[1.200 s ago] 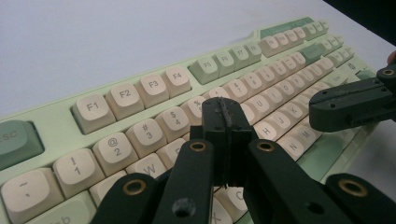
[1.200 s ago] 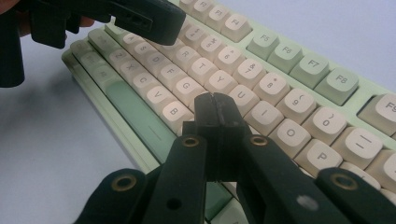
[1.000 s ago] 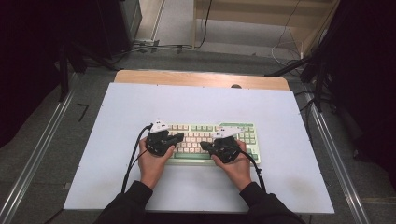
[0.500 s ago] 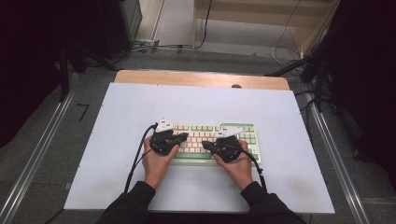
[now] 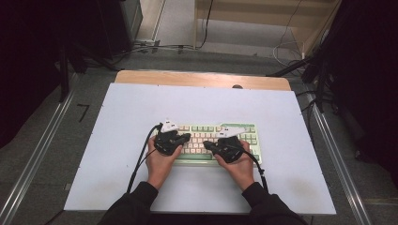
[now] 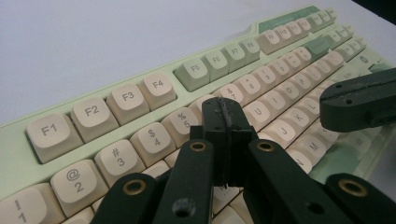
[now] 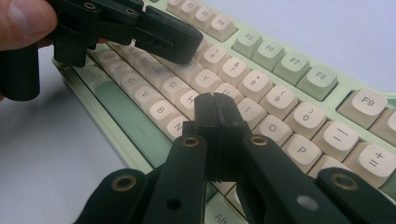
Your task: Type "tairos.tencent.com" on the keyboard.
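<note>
Green-and-cream keyboard (image 5: 206,140) on white desk (image 5: 117,140). Left hand-held gripper (image 6: 226,122) clenched, empty, over its left keys; right hand-held gripper (image 7: 215,116) clenched, empty, over right keys.

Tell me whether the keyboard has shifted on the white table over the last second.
No. The keyboard sits at the same spot relative to the white table edges.

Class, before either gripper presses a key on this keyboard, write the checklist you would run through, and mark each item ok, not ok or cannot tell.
1. Left gripper jaws closed to a single tip: ok.
2. Right gripper jaws closed: ok.
3. Both tips over the keyboard, not off its edge: ok.
4. The two grippers apart from each other: ok, a gap shows in the high view.
5. Keyboard flat on the white table: ok.
6. Whether a tip already touches a key: cannot tell.
</note>
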Demonstrator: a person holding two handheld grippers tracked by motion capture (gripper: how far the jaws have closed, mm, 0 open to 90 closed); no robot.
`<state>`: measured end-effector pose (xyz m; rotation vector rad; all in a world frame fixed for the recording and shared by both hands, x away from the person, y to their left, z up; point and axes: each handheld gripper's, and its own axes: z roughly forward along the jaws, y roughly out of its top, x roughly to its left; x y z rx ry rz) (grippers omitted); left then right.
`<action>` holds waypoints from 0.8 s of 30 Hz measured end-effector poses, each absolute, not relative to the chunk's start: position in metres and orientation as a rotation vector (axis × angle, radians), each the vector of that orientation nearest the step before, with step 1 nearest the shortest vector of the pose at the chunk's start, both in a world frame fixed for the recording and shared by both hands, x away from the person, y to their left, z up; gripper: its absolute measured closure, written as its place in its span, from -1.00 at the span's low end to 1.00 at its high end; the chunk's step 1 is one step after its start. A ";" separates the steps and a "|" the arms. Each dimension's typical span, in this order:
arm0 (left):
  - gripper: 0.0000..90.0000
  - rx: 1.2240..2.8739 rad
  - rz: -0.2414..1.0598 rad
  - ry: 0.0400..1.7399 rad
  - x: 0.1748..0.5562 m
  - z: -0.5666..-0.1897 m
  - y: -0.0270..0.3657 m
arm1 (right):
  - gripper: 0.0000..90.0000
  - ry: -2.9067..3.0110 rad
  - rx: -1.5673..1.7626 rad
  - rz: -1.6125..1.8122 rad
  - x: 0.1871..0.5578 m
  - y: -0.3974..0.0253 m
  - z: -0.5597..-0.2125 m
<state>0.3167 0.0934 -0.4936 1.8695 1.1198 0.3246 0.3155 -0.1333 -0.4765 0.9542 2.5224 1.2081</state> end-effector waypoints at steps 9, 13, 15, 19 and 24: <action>1.00 1.878 0.322 1.120 0.318 -0.495 0.092 | 0.95 2.516 0.952 1.209 0.316 -0.135 -0.476; 1.00 1.916 0.321 1.123 0.319 -0.495 0.090 | 0.95 2.518 0.952 1.210 0.316 -0.134 -0.476; 1.00 1.926 0.330 1.124 0.318 -0.494 0.089 | 0.95 2.519 0.954 1.208 0.316 -0.134 -0.476; 1.00 1.895 0.315 1.119 0.317 -0.492 0.091 | 0.95 2.516 0.953 1.210 0.316 -0.135 -0.476; 1.00 1.884 0.318 1.109 0.315 -0.489 0.094 | 0.95 2.515 0.957 1.209 0.317 -0.136 -0.476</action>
